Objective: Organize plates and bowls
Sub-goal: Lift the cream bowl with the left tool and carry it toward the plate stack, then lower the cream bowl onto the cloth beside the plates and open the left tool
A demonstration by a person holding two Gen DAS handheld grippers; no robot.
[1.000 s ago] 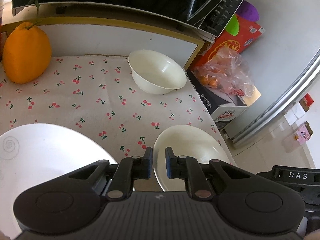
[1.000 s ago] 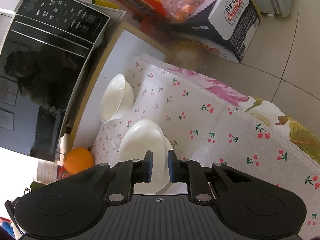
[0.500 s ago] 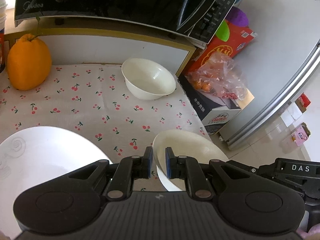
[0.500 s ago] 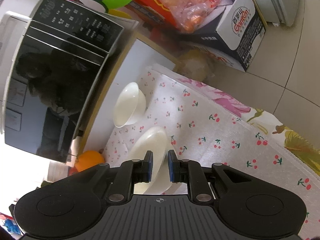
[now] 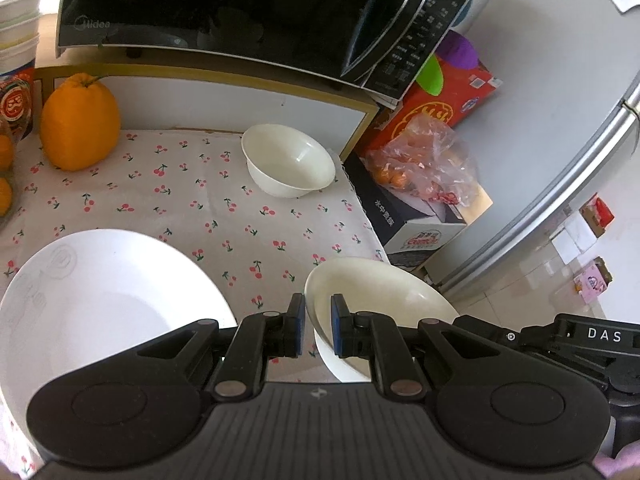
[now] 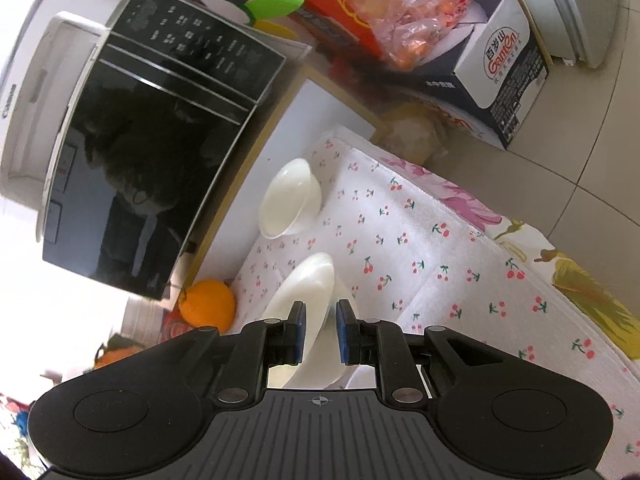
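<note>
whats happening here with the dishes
A person is tidying dishes with a handheld gripper in each hand. The right gripper is shut on the rim of a cream plate, holding it tilted above the cherry-print cloth. The left gripper is shut with nothing visibly between its fingers. A large white plate lies on the cloth at the left, and a white bowl sits upright near the microwave, beside an orange fruit.

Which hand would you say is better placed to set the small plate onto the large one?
Right, probably: the right gripper is already shut on the small plate, holding it tilted, and the large plate lies just alongside.
</note>
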